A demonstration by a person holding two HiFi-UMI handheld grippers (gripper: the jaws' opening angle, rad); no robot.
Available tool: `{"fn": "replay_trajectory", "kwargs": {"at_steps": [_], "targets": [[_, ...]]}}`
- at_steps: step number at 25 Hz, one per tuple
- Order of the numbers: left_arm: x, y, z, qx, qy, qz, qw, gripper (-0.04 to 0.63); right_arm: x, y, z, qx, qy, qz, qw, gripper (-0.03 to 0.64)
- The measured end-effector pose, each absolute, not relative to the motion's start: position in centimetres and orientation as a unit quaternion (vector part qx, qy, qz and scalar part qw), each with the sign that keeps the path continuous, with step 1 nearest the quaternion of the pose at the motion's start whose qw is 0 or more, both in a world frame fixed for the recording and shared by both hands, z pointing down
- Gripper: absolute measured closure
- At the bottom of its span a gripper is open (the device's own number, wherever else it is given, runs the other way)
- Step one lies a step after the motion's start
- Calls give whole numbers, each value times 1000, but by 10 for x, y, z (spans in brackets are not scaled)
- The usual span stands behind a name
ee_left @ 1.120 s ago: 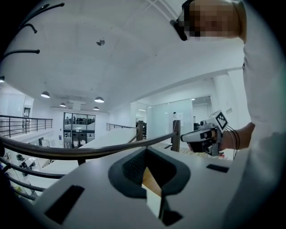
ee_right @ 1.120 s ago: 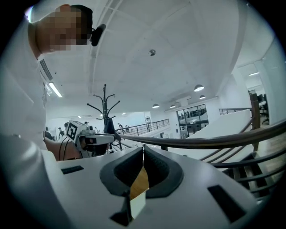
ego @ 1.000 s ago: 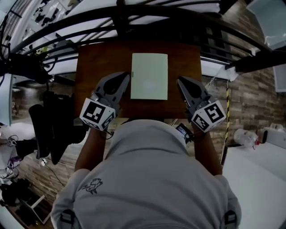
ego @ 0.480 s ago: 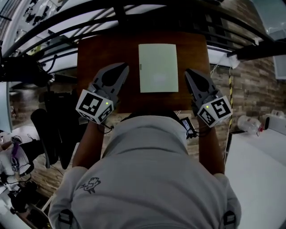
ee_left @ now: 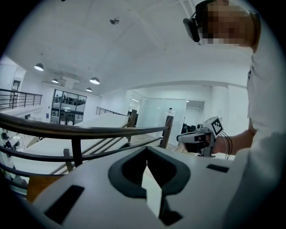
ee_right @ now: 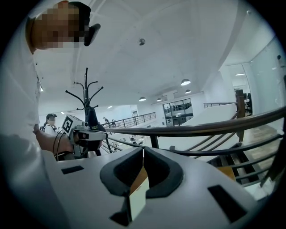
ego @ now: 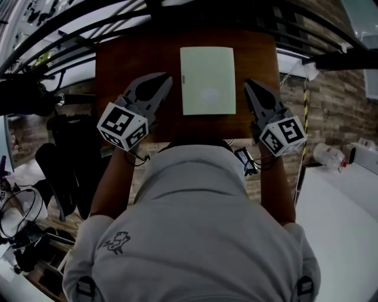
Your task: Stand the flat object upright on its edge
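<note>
A pale green flat object [ego: 207, 81] lies flat on the brown wooden table [ego: 130, 59], near the middle. My left gripper [ego: 167, 78] is just off the object's left edge, jaws shut and empty. My right gripper [ego: 248, 84] is just off its right edge, also shut and empty. In the left gripper view the closed left gripper [ee_left: 146, 157] points across at the right gripper [ee_left: 196, 138], with a pale sliver of the object showing in the gap below the tips. In the right gripper view the shut right gripper [ee_right: 143, 151] faces the left gripper [ee_right: 82, 132].
A dark metal railing [ego: 195, 15] runs just behind the table's far edge. A black chair [ego: 59, 171] stands at the left and a white table [ego: 348, 218] at the right. A coat stand [ee_right: 87, 96] and a distant person [ee_right: 49, 120] show in the right gripper view.
Both grippers have come forward along the object's two sides and sunk toward the table. Their jaws stay shut. The flat object has not moved on the table.
</note>
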State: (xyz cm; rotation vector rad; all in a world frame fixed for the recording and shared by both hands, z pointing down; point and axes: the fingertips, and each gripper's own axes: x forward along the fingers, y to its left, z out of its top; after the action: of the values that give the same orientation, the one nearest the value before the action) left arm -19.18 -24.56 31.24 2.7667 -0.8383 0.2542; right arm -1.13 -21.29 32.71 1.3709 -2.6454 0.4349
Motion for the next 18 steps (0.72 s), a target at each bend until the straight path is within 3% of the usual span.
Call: {"fn": "replay_trajectory", "kwargs": {"at_steps": [18], "targets": [[-161,-303,427,914,-307,141,225,563,40,-280,447,428,-862,246,117,581]]}}
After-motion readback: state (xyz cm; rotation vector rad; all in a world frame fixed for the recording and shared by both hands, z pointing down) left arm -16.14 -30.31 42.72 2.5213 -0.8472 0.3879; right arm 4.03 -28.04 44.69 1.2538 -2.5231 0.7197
